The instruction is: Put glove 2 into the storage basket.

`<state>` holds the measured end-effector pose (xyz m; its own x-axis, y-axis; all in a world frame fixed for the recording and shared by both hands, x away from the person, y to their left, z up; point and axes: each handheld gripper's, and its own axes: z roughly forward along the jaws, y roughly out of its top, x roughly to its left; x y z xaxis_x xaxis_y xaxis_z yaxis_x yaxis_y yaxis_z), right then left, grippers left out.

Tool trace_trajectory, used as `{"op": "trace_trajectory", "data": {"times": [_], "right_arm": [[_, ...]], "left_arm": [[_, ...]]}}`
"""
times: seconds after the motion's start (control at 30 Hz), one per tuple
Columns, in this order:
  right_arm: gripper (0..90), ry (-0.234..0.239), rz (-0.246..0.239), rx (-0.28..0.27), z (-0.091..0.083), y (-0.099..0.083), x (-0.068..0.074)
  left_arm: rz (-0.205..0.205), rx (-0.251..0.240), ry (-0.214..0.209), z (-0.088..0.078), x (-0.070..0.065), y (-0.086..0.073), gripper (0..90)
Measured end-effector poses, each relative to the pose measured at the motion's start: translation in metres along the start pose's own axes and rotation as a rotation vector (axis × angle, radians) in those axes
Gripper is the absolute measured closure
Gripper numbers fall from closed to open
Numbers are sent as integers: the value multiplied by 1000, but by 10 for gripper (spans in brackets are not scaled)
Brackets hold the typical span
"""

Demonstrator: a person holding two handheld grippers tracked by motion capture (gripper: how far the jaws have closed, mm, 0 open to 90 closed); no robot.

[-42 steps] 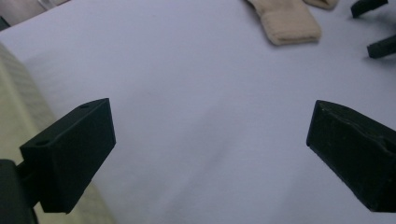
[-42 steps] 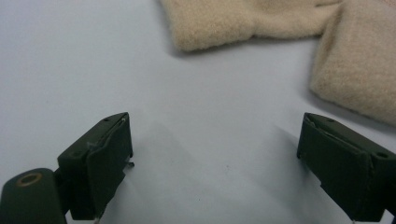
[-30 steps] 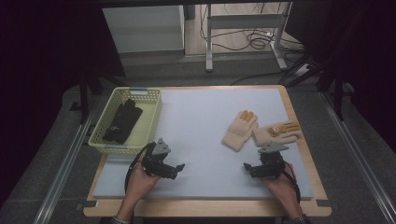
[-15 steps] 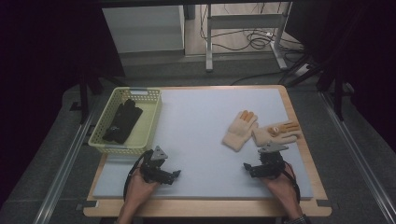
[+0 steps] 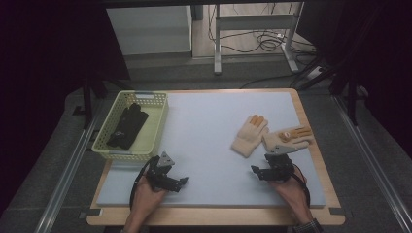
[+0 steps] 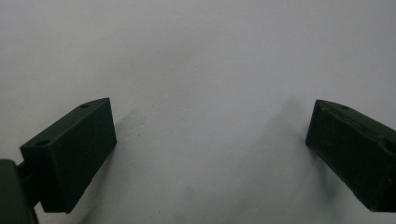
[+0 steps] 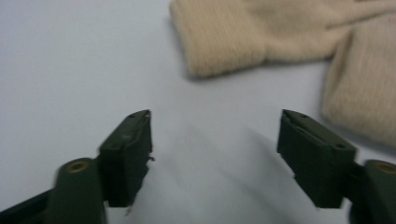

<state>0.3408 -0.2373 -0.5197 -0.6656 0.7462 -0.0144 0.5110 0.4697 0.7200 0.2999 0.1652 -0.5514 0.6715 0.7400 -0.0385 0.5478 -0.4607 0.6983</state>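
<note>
From above, my right gripper (image 5: pixel 262 171) sits on the table (image 5: pixel 214 141) just short of the two beige gloves (image 5: pixel 250 136), its jaws just closing with nothing between; my left gripper (image 5: pixel 179 181) rests well apart from them. Left gripper view: jaws (image 6: pixel 210 140) wide open over bare mat. Right gripper view: jaws (image 7: pixel 215 144) apart, the gloves (image 7: pixel 261 32) just beyond them.

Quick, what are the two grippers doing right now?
Left gripper: open, holding nothing.
Right gripper: open, jaws just been closing, nothing between them, near the gloves.

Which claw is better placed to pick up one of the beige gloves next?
Right. The right claw sits open just short of the beige gloves, their cuffs lying ahead of it; the left claw is over bare mat across the table.
</note>
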Motion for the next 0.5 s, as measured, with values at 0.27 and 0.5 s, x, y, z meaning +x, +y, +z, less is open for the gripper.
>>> {"op": "trace_trajectory", "data": {"times": [0.27, 0.5], "right_arm": [[480, -3, 11, -22, 8, 33, -14], [313, -40, 30, -23, 33, 63, -31]], "left_arm": [[0, 0, 0, 0, 0, 0, 17], [-1, -1, -1, 0, 0, 0, 17]]}}
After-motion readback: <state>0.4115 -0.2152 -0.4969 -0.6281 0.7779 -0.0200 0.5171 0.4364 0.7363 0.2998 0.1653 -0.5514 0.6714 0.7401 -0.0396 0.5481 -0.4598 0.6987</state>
